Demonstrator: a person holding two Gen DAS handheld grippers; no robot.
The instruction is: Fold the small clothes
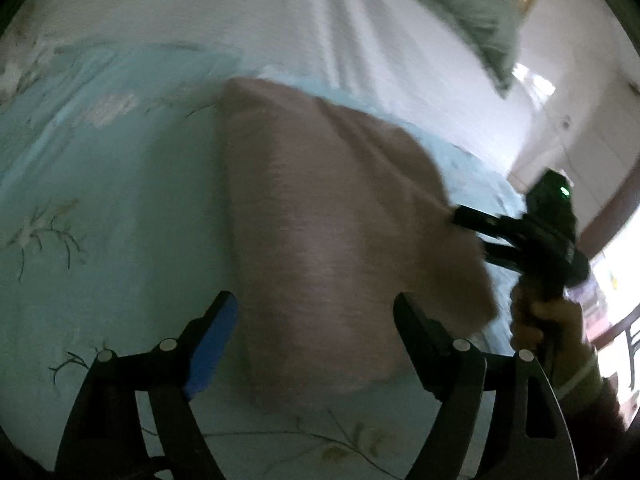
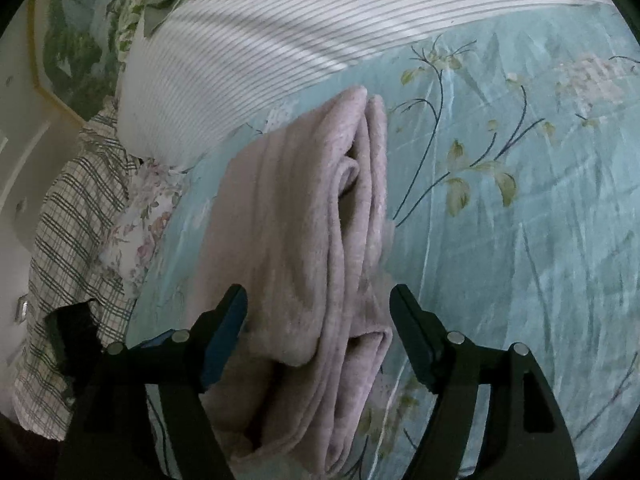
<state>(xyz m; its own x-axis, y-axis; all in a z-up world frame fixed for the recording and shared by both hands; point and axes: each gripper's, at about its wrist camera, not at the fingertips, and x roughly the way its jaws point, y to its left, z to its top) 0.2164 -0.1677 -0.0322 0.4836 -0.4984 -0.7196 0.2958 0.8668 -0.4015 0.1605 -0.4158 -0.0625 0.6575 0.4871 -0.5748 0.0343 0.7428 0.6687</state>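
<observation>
the left gripper (image 1: 316, 340) stood with its jaws apart, the folded pink cloth (image 1: 320, 240) lying between them but unpressed. the cloth rested on the pale blue flowered bedsheet (image 2: 500, 240), below the striped cover (image 2: 280, 40). further right, the right gripper (image 2: 318, 336) was likewise spread, its fingers straddling the cloth's near end without clamping.

the risk, as i judged it: the loose layered edges (plainly gaping in the right view) could spring open, or a finger could snag a flap while pulling away.

the cloth's long axis ran away from both grippers, toward the striped cover.
</observation>
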